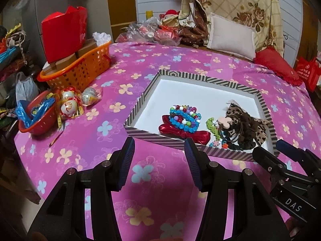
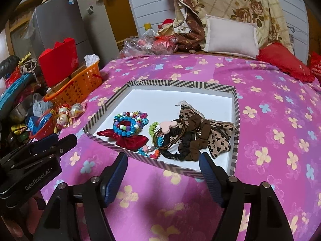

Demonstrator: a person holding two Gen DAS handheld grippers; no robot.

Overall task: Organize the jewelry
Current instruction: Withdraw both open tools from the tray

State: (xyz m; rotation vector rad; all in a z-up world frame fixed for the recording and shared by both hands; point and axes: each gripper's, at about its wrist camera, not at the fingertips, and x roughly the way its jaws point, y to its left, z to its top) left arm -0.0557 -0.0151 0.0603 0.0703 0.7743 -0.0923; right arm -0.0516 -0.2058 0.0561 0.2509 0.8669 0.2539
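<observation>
A striped shallow box [image 1: 210,81] [image 2: 180,84] with a white floor lies on a pink flowered bedspread [image 1: 152,172]. At its near side sit colourful beaded bracelets [image 1: 184,116] [image 2: 128,123] on top of a red satin bow [image 1: 180,133] [image 2: 130,141]. Beside them are a green bead string [image 2: 153,127], a pink mouse-shaped hair tie [image 1: 223,121] [image 2: 167,127], brown scrunchies [image 2: 198,134] and a leopard-print bow [image 1: 260,133] [image 2: 218,140]. My left gripper [image 1: 159,142] [image 2: 64,138] hovers open before the box's near rim, empty. My right gripper [image 2: 163,157] [image 1: 269,147] is open and empty, near the scrunchies.
At the bed's left edge stand an orange basket [image 1: 80,70] holding a red box [image 1: 60,32], a red bowl [image 1: 40,120] and wrapped eggs [image 1: 70,102]. Pillows [image 1: 230,36], a red cushion [image 1: 276,66] and plastic bags [image 1: 148,30] lie at the far end.
</observation>
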